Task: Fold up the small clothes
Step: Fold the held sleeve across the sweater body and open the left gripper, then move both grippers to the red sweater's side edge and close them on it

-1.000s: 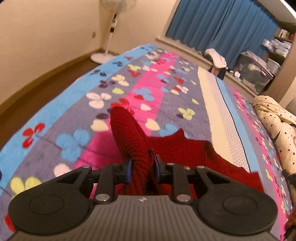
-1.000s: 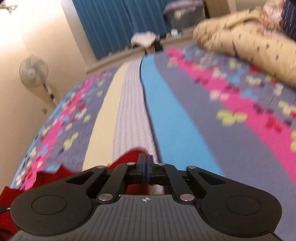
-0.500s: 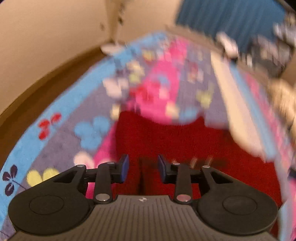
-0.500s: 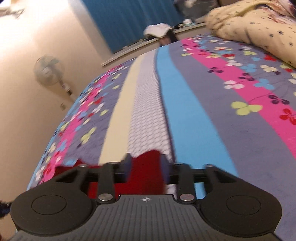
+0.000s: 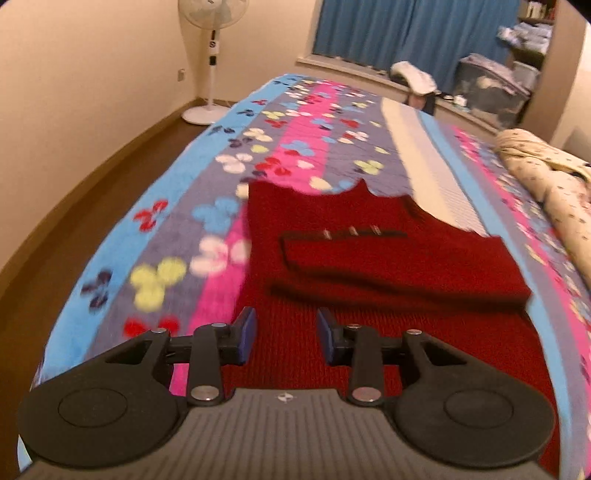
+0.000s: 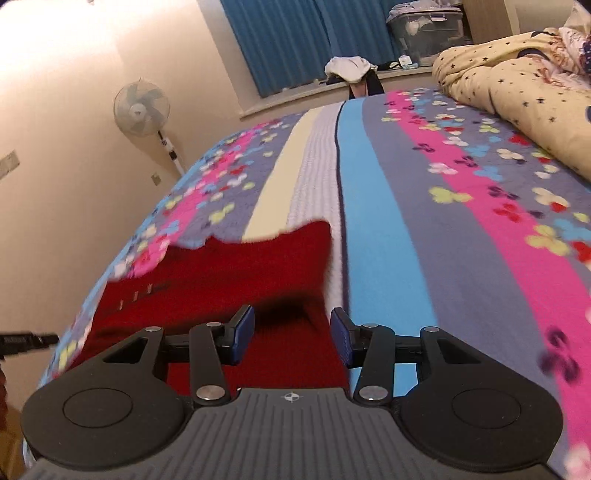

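A red knit sweater [image 5: 369, 266] lies flat on the flowered bedspread [image 5: 295, 122], one sleeve folded across its body and a dark placket with small buttons [image 5: 351, 232] showing. My left gripper [image 5: 286, 332] hovers open over the sweater's near part, with nothing between its blue pads [image 5: 245, 334]. In the right wrist view the sweater [image 6: 236, 266] lies left of the blue stripe. My right gripper [image 6: 291, 328] stands open above the sweater's near right edge and holds nothing.
A standing fan [image 5: 212, 22] is by the wall beyond the bed's far left corner. A star-patterned duvet [image 6: 517, 74] is bunched on the bed's right side. Blue curtains, storage boxes and a heap of clothes line the far window sill. Brown floor runs along the bed's left edge.
Both grippers have let go of the red sweater and opened. Both have drawn back, so the sweater now lies flat with its sleeve folded over.
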Demonstrator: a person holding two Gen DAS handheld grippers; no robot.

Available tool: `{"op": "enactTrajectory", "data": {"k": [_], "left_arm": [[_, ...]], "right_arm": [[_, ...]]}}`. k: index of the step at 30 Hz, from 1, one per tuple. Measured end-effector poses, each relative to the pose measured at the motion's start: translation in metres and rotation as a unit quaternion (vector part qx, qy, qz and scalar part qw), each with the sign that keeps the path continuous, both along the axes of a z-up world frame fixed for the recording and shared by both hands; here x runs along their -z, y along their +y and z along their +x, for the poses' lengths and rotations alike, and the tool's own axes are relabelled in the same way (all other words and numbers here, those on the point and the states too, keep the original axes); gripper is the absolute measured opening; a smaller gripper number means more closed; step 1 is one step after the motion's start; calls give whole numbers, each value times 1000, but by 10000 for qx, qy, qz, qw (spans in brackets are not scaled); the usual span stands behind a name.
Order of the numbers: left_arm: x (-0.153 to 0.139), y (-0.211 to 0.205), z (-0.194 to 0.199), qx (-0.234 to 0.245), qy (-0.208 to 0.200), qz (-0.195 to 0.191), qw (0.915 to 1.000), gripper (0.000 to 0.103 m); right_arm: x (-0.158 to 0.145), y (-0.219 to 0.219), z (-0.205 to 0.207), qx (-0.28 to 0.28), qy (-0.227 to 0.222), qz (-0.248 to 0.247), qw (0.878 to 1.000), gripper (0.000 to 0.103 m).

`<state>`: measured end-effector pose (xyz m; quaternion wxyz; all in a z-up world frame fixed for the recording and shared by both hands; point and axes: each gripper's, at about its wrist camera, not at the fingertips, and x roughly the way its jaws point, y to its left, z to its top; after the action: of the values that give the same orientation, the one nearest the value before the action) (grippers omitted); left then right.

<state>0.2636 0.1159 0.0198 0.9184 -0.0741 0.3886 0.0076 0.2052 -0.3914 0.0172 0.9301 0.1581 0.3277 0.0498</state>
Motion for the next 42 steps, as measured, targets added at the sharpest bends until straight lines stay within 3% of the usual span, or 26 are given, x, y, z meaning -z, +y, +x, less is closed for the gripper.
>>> {"op": "enactTrajectory", "data": {"k": [8,12,15,19,22,24,29,31,34,35,38,39,42], "left_arm": [[17,22,-99,28,95,112,9999,40],[25,33,-129,-242,263,-245,9991,40],[31,30,-140,-193,436,-521,9975,50],[40,12,-141,39,662,-474,9967,62],[45,-8,-138,353,820,-319,9955,67],[54,-19,-135,526,975,-118,9938,77],[79,-51,-131,756,1396,1127,9809,78],[82,-52,-133,796,1388,1243,9793,75],[83,-45,-134,791,1453,1160,9794,58],[83,-42,-136,769,1461,1125,9798,52],[78,-33,-136,614,1433,1091,9817,29],[76,-31,-138,547,1423,1079,9824,21],[68,-20,-144,389,1356,908,9858,18]], "right_arm": [[3,-4,-78,121,-96,-405,9991,48],[17,-11,-99,129,61,-306,9994,45],[29,-10,-107,0,241,-339,9991,45],[52,-9,-108,-339,772,-175,9963,45],[66,-10,-107,-411,1150,8,9925,46],[75,-9,-106,-546,1403,172,9885,46],[93,12,-105,-879,1969,-432,9755,48],[93,19,-106,-958,1929,-573,9748,50],[91,23,-109,-1033,1881,-619,9747,46],[90,24,-110,-1073,1855,-593,9750,35],[85,19,-113,-1063,1692,-597,9780,12],[81,16,-114,-1025,1613,-603,9797,10],[68,5,-121,-876,1340,-509,9858,6]]}}
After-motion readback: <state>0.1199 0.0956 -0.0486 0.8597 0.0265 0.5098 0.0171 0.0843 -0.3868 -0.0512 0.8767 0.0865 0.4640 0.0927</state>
